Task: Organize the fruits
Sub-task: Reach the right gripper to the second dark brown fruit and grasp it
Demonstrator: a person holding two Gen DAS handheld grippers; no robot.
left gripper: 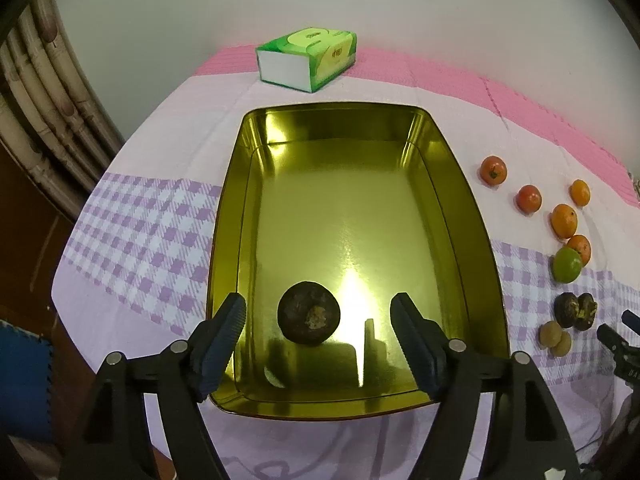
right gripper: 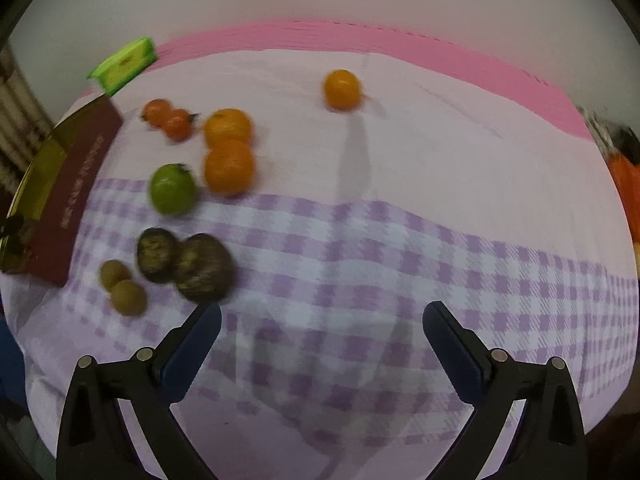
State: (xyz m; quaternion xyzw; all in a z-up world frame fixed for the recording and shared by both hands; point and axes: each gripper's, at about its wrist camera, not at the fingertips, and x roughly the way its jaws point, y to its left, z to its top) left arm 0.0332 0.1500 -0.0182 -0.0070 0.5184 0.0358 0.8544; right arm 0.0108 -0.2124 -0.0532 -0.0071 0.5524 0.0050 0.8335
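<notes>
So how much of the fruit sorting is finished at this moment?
Done: one dark fruit lies in the gold tray. In hand: nothing; left gripper and right gripper are open. Left: oranges, green fruit, red ones, dark and small tan fruits on the cloth.

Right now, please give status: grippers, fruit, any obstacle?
Left gripper open over gold tray; one dark fruit inside. Right gripper open, empty. Nothing blocking.

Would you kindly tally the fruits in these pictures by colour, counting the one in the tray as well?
Dark brown: 3, one in the gold tray at, two on the cloth
Orange: 3
Red-orange: 2
Green: 1
Tan: 2
Total: 11
</notes>
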